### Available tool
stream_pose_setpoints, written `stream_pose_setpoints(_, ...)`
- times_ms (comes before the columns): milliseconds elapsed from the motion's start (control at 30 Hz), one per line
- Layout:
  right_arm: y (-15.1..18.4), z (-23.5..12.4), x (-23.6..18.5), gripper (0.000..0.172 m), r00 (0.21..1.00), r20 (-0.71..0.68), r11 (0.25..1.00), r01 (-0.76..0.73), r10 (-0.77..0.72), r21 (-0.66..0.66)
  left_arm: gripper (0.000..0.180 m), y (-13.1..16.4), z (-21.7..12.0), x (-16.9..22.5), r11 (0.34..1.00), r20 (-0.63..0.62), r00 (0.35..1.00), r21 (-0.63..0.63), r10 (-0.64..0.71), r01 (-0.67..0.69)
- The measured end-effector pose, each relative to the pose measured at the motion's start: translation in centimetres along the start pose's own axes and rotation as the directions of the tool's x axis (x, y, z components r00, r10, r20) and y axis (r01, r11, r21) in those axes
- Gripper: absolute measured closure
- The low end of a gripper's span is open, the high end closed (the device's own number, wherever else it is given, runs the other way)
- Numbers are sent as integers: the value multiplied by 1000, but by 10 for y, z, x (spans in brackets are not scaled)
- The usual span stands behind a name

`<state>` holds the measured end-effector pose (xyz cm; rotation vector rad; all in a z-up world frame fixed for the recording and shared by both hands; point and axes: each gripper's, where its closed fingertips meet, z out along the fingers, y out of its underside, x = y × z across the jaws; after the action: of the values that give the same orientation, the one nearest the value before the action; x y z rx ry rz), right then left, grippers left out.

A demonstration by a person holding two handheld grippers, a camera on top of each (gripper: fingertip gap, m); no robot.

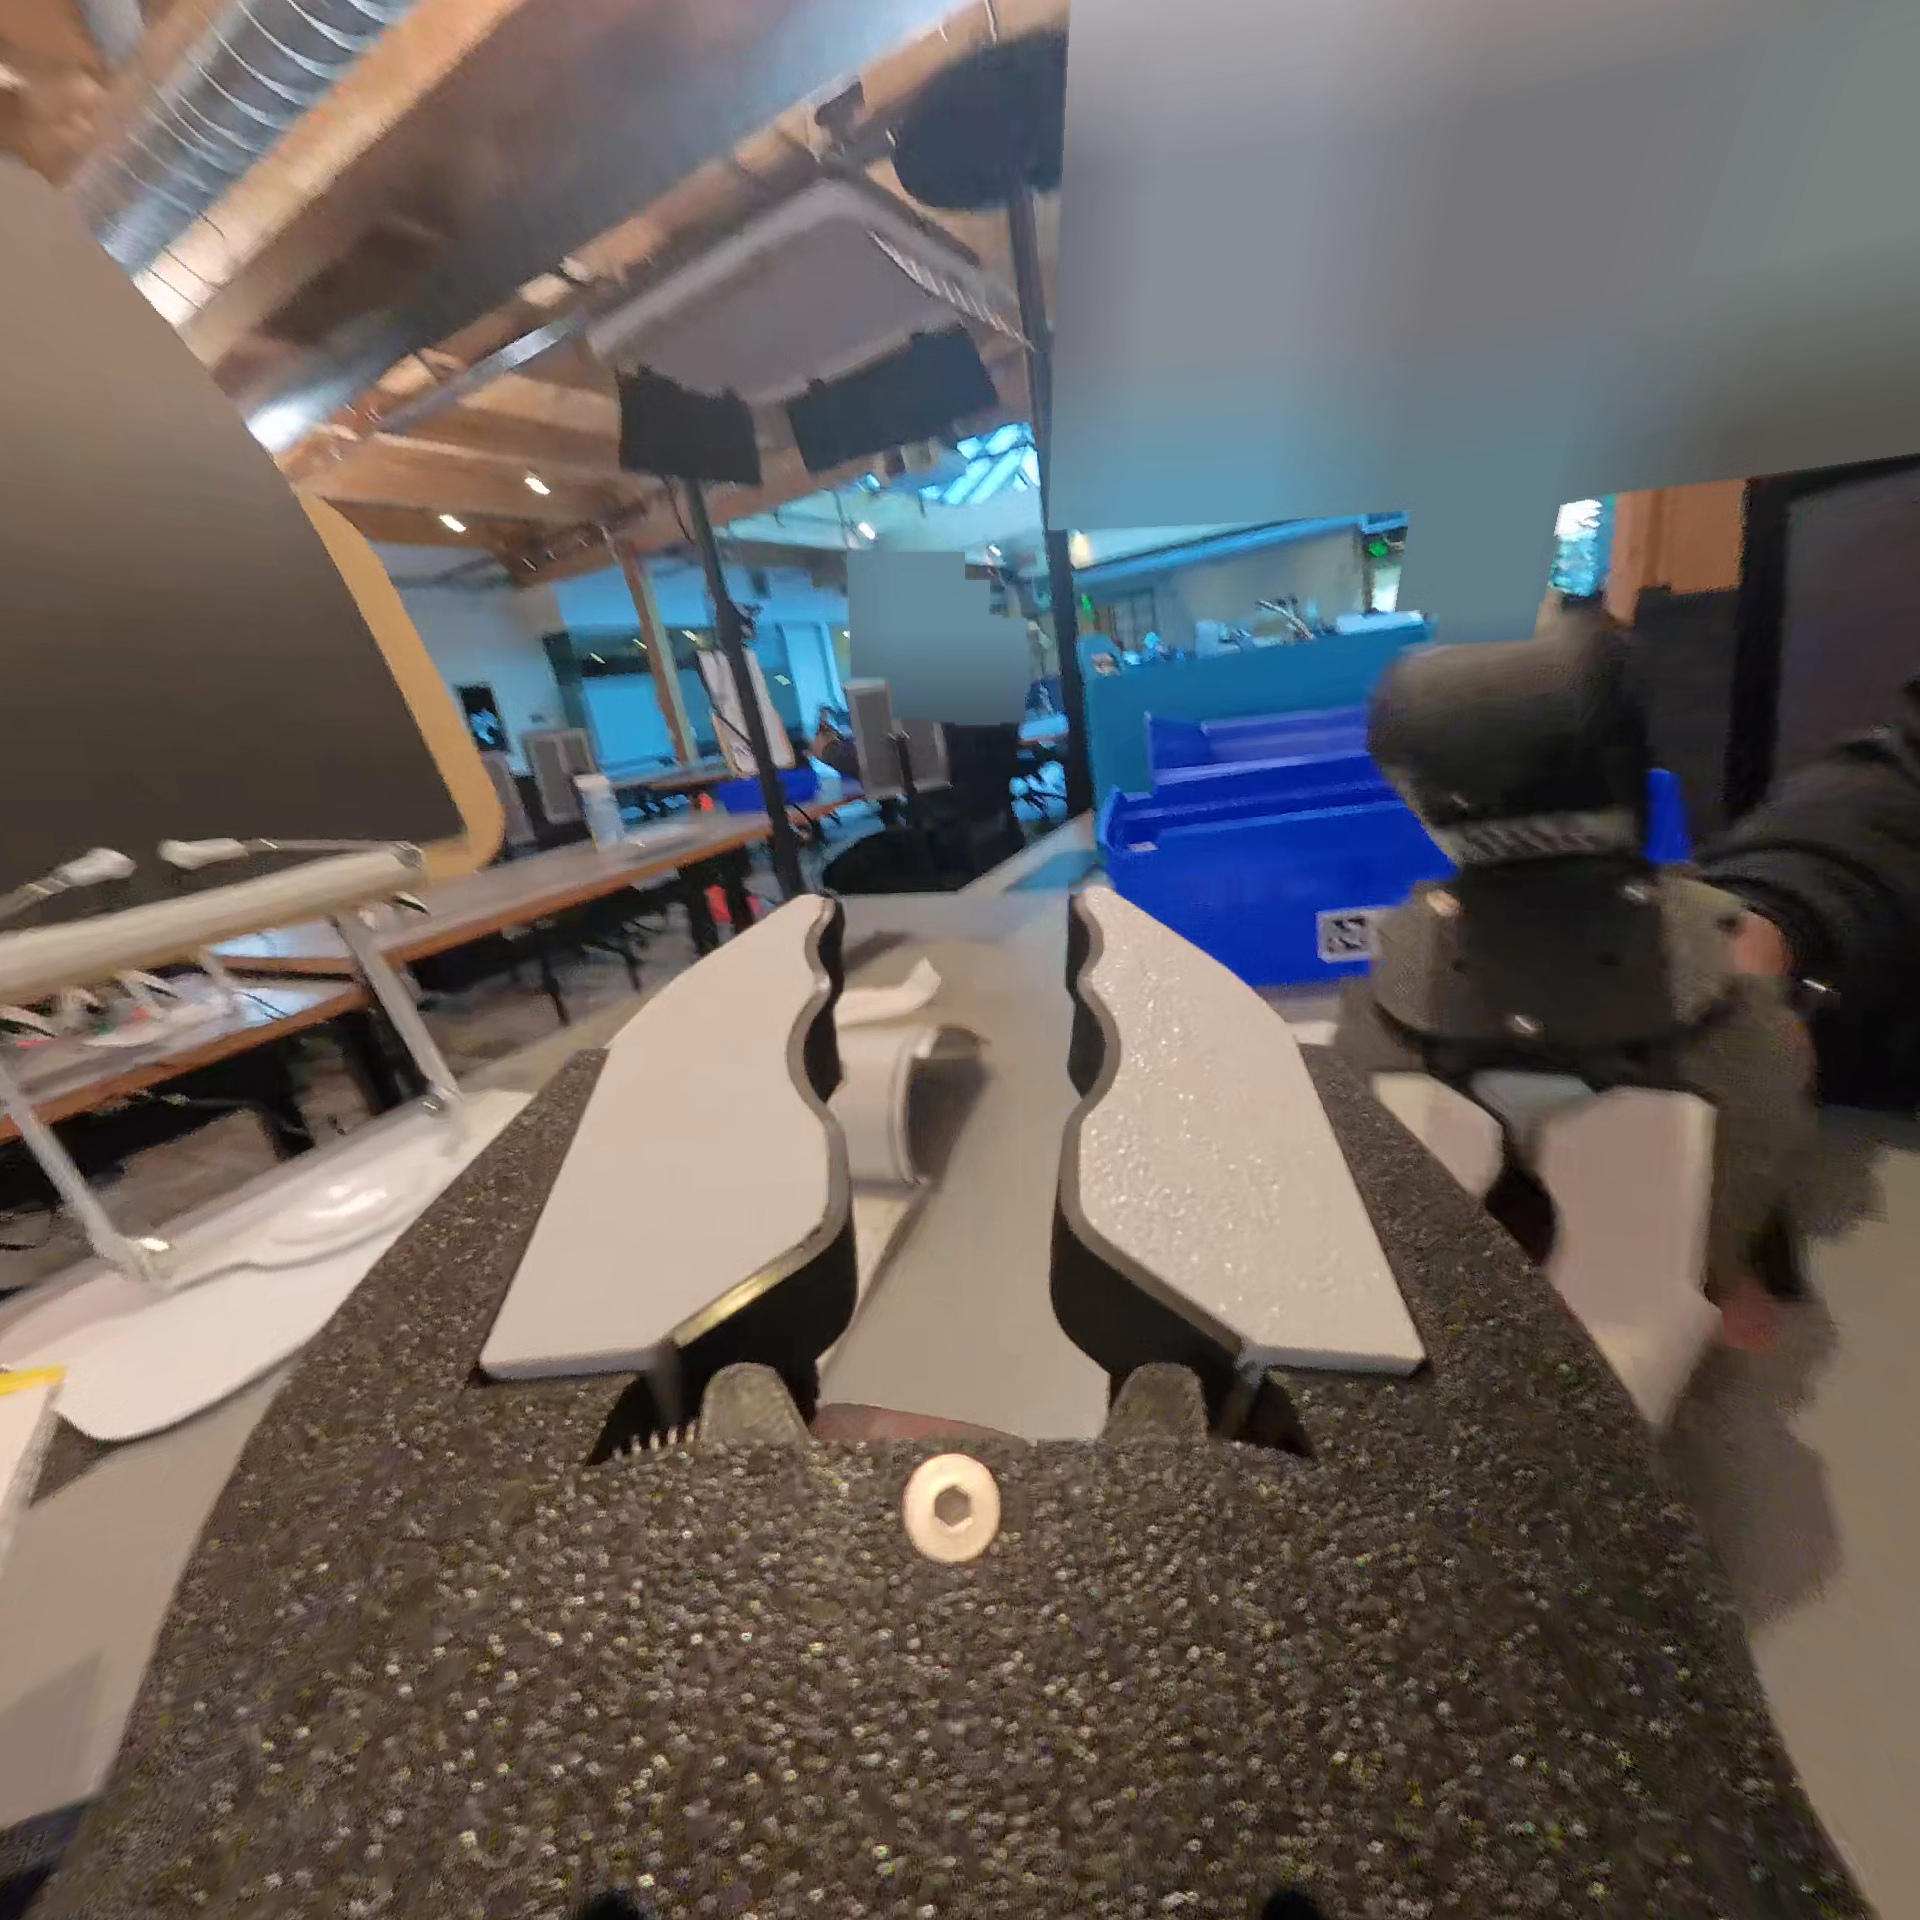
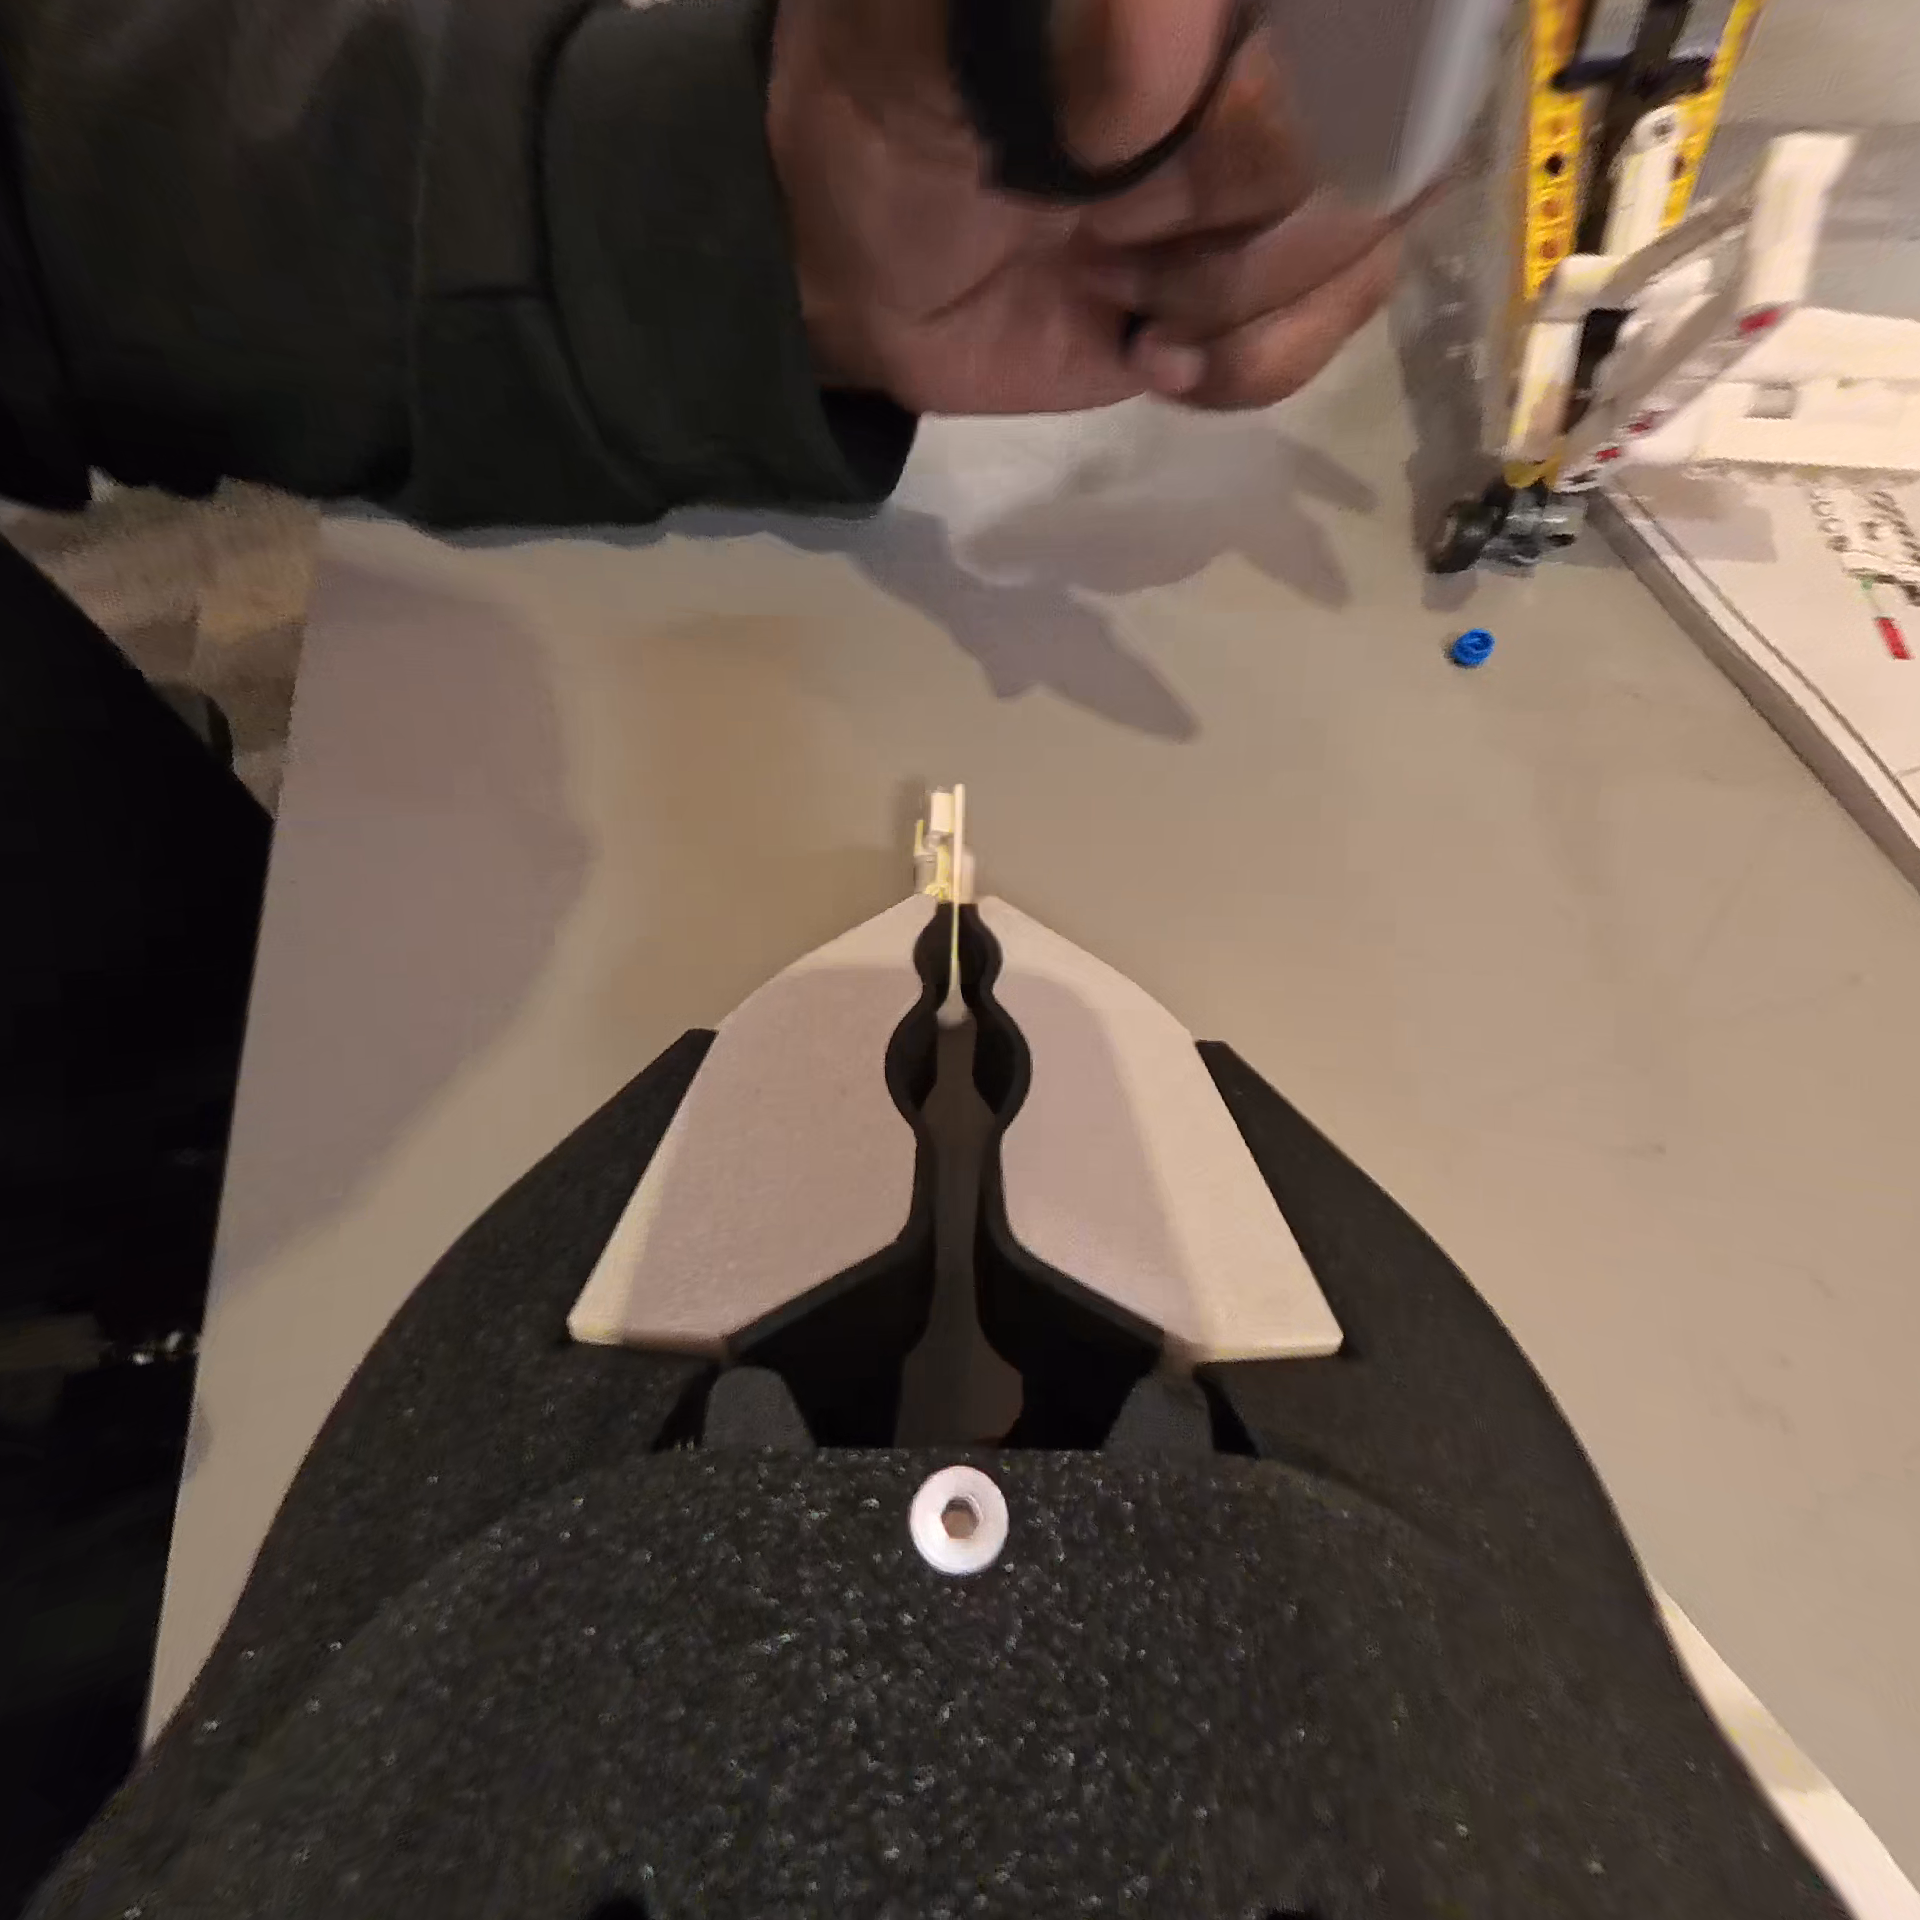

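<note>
My right gripper (image 2: 954, 914) is shut on a small, thin white and pale-yellow plastic piece (image 2: 948, 844). The piece is seen edge-on and sticks out past the fingertips, above the grey table (image 2: 1247, 935). My left gripper (image 1: 954, 914) is open with nothing between its fingers (image 1: 727, 1091). Beyond its tips, small white pieces (image 1: 896, 1000) lie on the table. The right gripper also shows, blurred, at the right of the left wrist view (image 1: 1538, 935). A person's hand (image 2: 1091, 260) in a dark sleeve is at the top of the right wrist view.
A yellow and white brick-built model (image 2: 1621, 260) stands at the far right, next to a printed booklet (image 2: 1818, 582). A small blue piece (image 2: 1472, 646) lies on the table. Blue bins (image 1: 1247, 862) stand behind. A white rod frame (image 1: 208, 914) and a white sheet (image 1: 260, 1247) are at the left. About 15 centimetres separates my left fingertips from my right.
</note>
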<state>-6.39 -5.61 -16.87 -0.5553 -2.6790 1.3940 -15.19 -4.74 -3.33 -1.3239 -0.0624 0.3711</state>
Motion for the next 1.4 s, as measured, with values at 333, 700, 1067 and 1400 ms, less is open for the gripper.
stream_pose_setpoints(333, -46, -64, 57, 171, 906, 114, 793, -413, 407, 448, 142, 28, 2, 15, 954, -138, 956, -192, -257, 229)
stream_pose_setpoints(700, -56, -83, 71, 171, 791, 356, 565, -607, 497, 560, 142, 59, 21, 46, 796, -139, 808, -328, -573, 508)
stream_pose_setpoints(1067, -54, -85, 78, 171, 824, 271, 568, -545, 497, 616, 168, 59, 25, 52, 781, -144, 785, -306, -603, 544)
stream_pose_setpoints(1400, -49, -79, 80, 170, 869, 126, 668, -453, 478, 590, 172, 60, 21, 44, 831, -103, 853, -315, -511, 459)
